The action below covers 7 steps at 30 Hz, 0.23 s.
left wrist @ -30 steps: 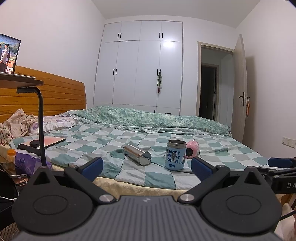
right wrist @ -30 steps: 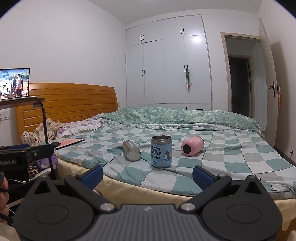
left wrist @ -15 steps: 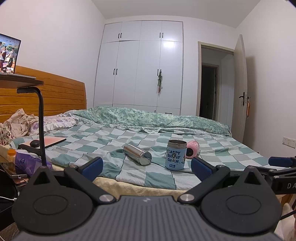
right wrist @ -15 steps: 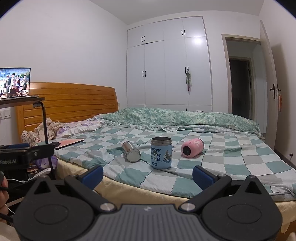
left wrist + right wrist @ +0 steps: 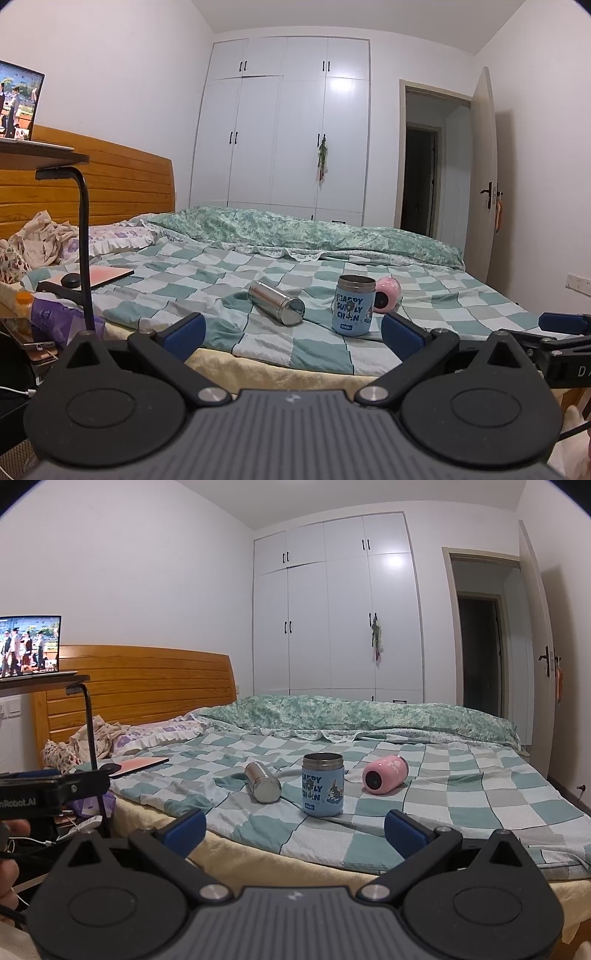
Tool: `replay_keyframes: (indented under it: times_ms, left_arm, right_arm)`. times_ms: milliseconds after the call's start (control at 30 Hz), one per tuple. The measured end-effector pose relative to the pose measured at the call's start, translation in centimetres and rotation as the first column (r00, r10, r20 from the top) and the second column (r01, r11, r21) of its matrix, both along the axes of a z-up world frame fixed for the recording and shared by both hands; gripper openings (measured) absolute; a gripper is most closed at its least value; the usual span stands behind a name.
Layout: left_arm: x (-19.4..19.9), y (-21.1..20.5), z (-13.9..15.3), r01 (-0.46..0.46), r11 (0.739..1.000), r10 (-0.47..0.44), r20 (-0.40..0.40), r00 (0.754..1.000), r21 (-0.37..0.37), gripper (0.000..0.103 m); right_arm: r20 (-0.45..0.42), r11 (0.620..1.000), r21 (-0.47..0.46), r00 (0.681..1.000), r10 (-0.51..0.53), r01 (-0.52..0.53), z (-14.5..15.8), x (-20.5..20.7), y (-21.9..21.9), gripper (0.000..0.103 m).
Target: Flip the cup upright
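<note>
Nothing changed over the last second: blue printed steel cup [image 5: 322, 789] stands upright on checked bed [image 5: 461, 797]; silver [image 5: 263, 782] and pink [image 5: 384, 774] cups lie sideways. Both hand-held grippers [image 5: 291, 328] [image 5: 294, 826] gape apart, holding nothing, short of the bed.

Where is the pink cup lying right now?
In the right wrist view the pink cup lies on its side on the checkered bedspread, right of the upright blue cup, apart from it.
</note>
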State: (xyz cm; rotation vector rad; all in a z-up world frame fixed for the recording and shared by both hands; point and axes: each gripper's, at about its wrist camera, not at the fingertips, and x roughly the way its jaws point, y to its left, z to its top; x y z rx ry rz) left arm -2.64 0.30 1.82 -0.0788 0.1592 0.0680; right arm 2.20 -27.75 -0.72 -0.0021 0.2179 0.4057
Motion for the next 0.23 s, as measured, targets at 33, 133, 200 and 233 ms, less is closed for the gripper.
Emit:
replay_keyframes:
  times_ms: [33, 133, 200, 233]
  left_arm:
    - [-0.04, -0.05, 0.03, 0.004, 1.000, -0.004, 0.005, 1.000, 0.003, 0.103]
    - [-0.20, -0.32, 0.03, 0.010, 1.000, -0.010, 0.011, 1.000, 0.021, 0.103]
    - [-0.24, -0.33, -0.01, 0.006, 1.000, -0.006, 0.012, 1.000, 0.023, 0.103]
    - [-0.18, -0.28, -0.04, 0.008, 1.000, -0.008, 0.010, 1.000, 0.021, 0.103]
  right_arm:
    - [-0.001, 1.000, 0.000, 1.000, 0.000, 0.000, 0.00, 0.00, 0.00, 0.103]
    - [-0.002, 1.000, 0.001, 1.000, 0.001, -0.001, -0.02, -0.04, 0.04, 0.103]
    - [-0.003, 1.000, 0.000, 1.000, 0.003, -0.003, -0.07, -0.04, 0.15, 0.103]
    - [-0.003, 1.000, 0.001, 1.000, 0.003, -0.003, -0.08, 0.01, 0.14, 0.103]
